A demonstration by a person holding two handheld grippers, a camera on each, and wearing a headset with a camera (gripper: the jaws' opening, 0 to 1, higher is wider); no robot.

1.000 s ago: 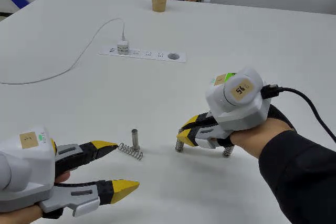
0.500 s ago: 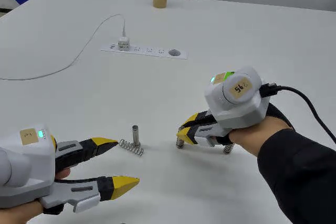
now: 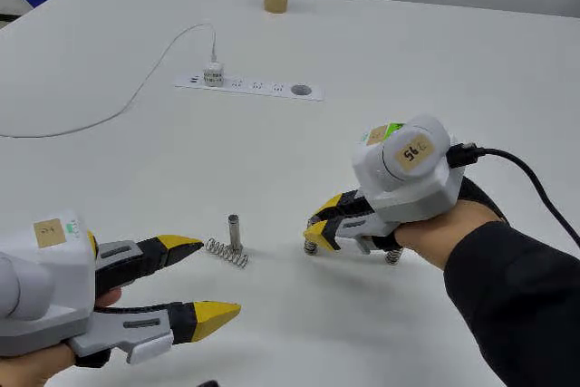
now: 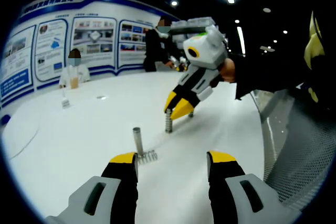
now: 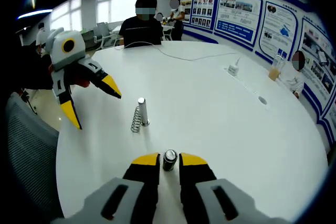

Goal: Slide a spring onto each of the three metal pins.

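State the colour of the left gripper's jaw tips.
Yellow; the left gripper shows it best in the head view.

The left tongs [image 3: 220, 278] and right tongs [image 3: 310, 233] have pale grey housings and black jaws tipped yellow. The right carries a tan sticker [image 3: 417, 151], apparently reading 95, a green light [image 3: 396, 131] and a black cable [image 3: 530, 178]. The sleeve [image 3: 517, 296] is black.

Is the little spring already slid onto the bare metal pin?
No, the spring lies on its side on the white table, next to the foot of the upright metal pin.
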